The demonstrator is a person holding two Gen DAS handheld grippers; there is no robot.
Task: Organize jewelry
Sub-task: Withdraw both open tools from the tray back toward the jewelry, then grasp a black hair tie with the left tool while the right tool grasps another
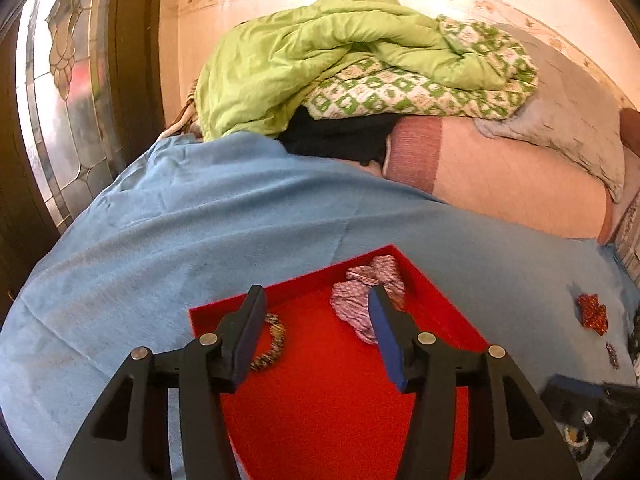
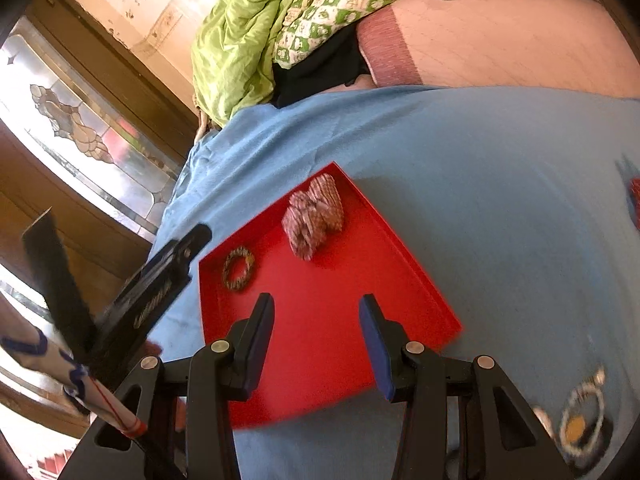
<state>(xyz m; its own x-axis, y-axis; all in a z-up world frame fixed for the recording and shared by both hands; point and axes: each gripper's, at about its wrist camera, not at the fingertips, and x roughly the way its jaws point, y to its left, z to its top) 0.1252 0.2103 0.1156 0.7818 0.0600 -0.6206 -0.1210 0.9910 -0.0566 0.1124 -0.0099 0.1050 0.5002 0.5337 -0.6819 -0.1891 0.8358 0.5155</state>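
Bracelet [image 1: 272, 342] inside red tray [image 1: 432, 292], left of patterned scrunchies [image 1: 360, 300]; left tool [image 1: 316, 308] above tray, spread apart, empty. Red scrunchie [image 1: 593, 314] right of tray on blue blanket [image 1: 200, 220].

Bracelet [image 2: 239, 268] near tray's [image 2: 408, 256] left wall, scrunchies [image 2: 314, 216] toward far corner; right tool [image 2: 316, 314] over tray, spread apart, empty.

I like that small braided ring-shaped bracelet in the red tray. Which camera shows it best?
The right wrist view: the small braided bracelet lies whole and unobstructed in the red tray. In the left wrist view, a black gripper finger hides part of it.
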